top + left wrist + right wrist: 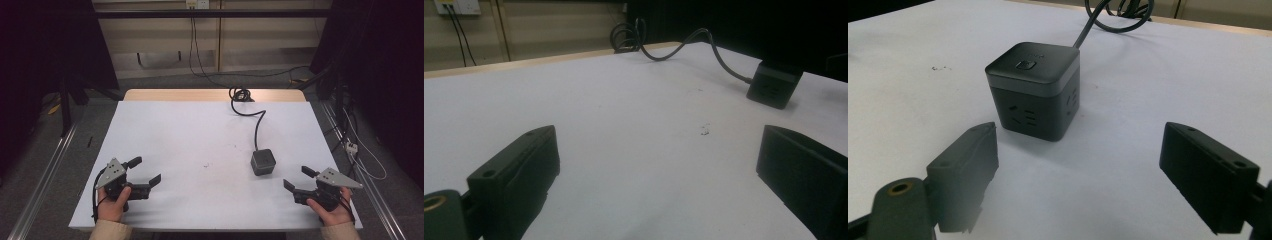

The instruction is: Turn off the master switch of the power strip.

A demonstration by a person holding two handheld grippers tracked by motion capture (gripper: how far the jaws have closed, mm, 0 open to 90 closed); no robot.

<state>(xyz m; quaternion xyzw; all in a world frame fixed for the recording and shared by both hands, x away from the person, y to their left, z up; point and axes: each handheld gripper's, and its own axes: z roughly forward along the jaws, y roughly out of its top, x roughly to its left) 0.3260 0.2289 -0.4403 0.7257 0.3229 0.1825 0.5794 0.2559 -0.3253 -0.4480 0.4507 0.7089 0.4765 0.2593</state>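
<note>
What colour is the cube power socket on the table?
Dark grey to black, with a lighter grey band under its top; the cube power socket shows best in the right gripper view.

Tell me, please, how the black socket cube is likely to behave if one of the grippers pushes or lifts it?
The socket cube is boxy and sits flat on the table, so it should slide rather than roll. Its smooth sides may slip between jaws. The thick cable trailing from it looks stiff and will probably tug it or twist it.

No text, label or number can be read; the mark on the socket cube (pixel 1034 90), just ahead of the right gripper's jaws, is too faint
</note>
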